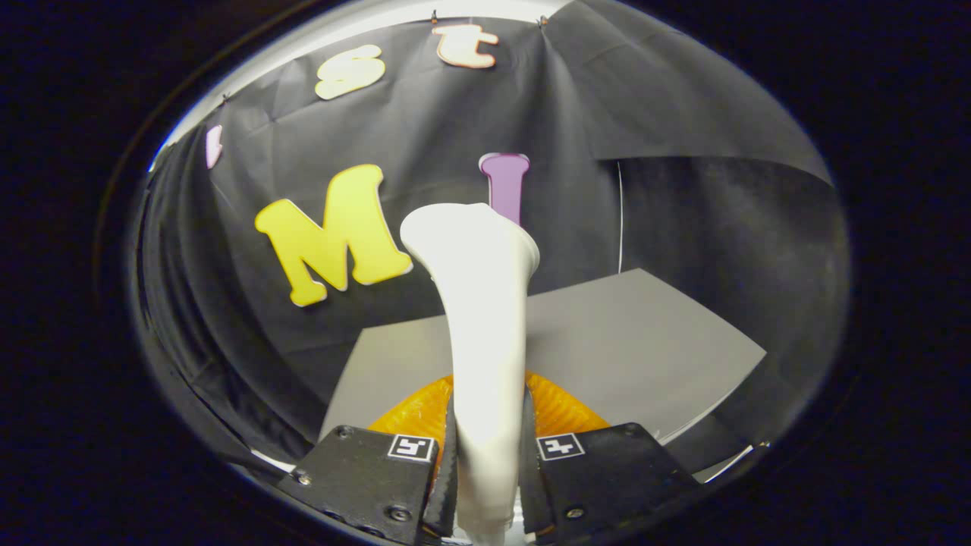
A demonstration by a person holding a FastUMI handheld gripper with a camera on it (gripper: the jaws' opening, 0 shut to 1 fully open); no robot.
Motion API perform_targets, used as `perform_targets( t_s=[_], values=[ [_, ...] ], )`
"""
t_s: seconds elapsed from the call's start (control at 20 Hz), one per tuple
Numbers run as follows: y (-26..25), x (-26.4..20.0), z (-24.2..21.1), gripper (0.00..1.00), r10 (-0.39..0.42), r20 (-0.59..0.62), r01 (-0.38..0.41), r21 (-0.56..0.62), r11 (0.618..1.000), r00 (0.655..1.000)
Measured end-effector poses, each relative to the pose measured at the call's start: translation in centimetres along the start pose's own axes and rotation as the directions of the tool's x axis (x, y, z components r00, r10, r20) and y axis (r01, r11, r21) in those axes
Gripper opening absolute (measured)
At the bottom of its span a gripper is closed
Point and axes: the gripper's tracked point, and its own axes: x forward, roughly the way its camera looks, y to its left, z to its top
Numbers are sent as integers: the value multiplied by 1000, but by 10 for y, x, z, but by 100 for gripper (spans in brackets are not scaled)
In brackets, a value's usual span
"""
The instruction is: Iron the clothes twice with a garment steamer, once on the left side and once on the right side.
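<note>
A white garment steamer (481,318) stands upright between my fingers, its handle rising to a flared head that points away from me. My gripper (485,455) is shut on the steamer, both black fingers (364,470) pressing its lower handle from either side. Just beyond the fingers, behind the handle, lies an orange ribbed garment (557,409) on the grey table (645,341); the steamer and fingers cover most of it. The steamer head is held well above the garment.
The grey tabletop stretches ahead and to the right of the fingers, ending at a front edge on the right. Black cloth walls close the booth behind and on both sides.
</note>
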Motion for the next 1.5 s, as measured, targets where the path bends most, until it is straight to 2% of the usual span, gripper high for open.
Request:
perform_targets(
  t_s=[0.3, 0.7, 0.85, 1.1, 1.35, 1.5],
  values=[
    [59, -97, -21, 36, 26, 126, -23, -29, 999, 992],
    [100, -180, -51, 36, 2, 213, 3, -24, 1000, 977],
    [116, -196, -54, 36, 10, 232, -1, -41, 999, 973],
    [156, -203, -47, 36, 89, 271, -66, -93, 993, 958],
    [209, -200, -27, 36, 187, 332, -148, -139, 979, 925],
    [235, -195, -12, 36, 216, 372, -161, -174, 971, 902]
  ],
)
